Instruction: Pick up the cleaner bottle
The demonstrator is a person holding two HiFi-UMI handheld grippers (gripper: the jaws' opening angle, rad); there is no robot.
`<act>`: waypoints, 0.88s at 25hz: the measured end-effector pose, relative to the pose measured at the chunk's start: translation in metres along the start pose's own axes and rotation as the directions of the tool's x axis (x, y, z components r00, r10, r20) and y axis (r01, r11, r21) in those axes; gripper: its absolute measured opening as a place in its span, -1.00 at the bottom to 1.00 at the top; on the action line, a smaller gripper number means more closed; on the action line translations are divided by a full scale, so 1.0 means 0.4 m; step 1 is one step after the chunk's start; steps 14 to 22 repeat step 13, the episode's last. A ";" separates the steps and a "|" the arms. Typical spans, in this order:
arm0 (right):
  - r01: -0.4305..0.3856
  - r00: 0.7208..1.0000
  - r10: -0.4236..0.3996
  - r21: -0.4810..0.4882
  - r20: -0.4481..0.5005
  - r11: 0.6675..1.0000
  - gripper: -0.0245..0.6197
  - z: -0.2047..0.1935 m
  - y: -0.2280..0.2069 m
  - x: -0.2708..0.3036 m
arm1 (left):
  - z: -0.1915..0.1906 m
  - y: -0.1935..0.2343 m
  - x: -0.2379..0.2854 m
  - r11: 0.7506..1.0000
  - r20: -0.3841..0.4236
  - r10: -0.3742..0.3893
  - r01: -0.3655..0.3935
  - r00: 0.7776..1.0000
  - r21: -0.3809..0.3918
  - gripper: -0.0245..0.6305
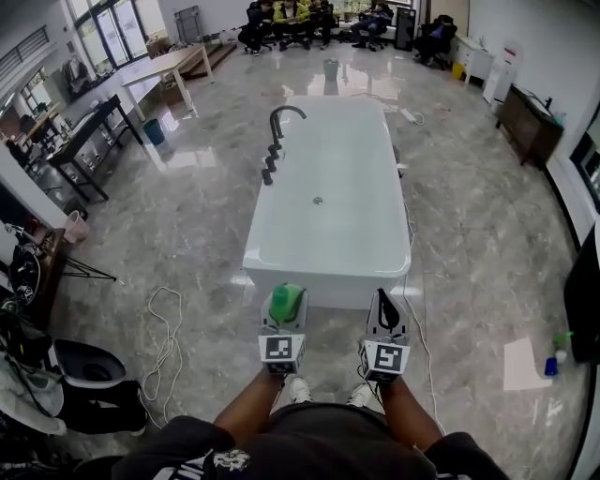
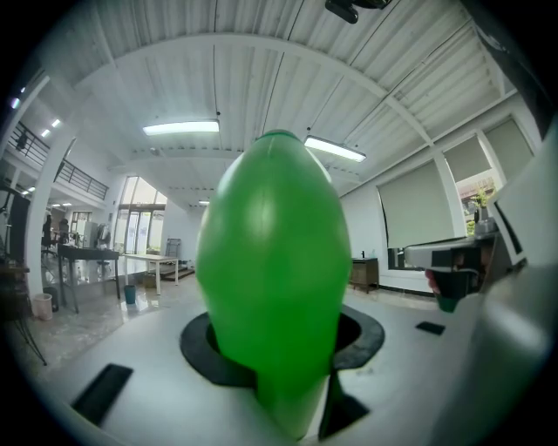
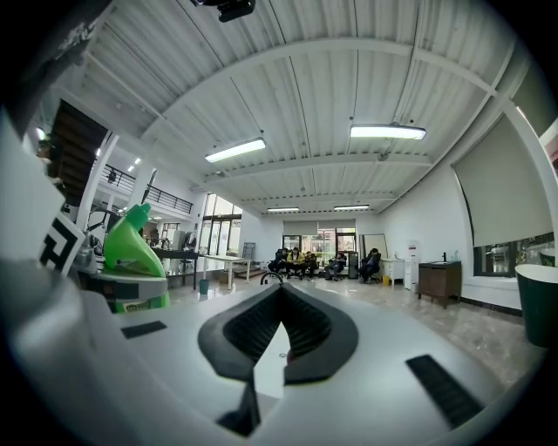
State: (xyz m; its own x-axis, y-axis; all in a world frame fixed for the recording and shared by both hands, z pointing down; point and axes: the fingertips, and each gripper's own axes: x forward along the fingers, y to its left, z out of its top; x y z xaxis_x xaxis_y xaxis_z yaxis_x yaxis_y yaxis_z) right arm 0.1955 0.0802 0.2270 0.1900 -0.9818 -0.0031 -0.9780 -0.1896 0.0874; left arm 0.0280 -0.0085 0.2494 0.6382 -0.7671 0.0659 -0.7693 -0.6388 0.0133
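The green cleaner bottle (image 1: pixel 286 302) is clamped between the jaws of my left gripper (image 1: pixel 285 309), which is shut on it just in front of the person's body. In the left gripper view the bottle (image 2: pixel 275 279) stands upright and fills the middle, hiding the left gripper's (image 2: pixel 281 353) fingertips. My right gripper (image 1: pixel 383 306) is held level beside it on the right, a short gap apart. In the right gripper view the right gripper (image 3: pixel 279 292) has its black pads meeting at the tip with nothing between them. That same view shows the bottle (image 3: pixel 131 253) at the left.
A white freestanding bathtub (image 1: pixel 328 267) stands right ahead, its black faucet (image 1: pixel 281 117) at its far left side. A white cable (image 1: pixel 164 337) loops on the marble floor at left. Small bottles (image 1: pixel 555 356) stand at right. Seated people (image 1: pixel 291 19) and tables (image 1: pixel 169 66) are far back.
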 end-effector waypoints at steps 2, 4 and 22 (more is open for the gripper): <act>-0.005 1.000 0.005 0.001 -0.002 1.000 -0.88 -0.005 -0.003 -0.001 | -0.003 -0.009 0.002 1.000 0.001 0.001 -0.001 1.000 0.000 -0.38; -0.009 1.000 0.009 -0.001 -0.004 1.000 -0.88 -0.007 -0.008 -0.004 | -0.001 -0.021 0.002 1.000 0.000 -0.001 0.001 1.000 0.004 -0.38; -0.012 1.000 0.012 -0.008 -0.003 1.000 -0.88 -0.021 -0.023 -0.022 | -0.028 -0.046 0.003 1.000 -0.013 -0.007 0.007 1.000 0.007 -0.38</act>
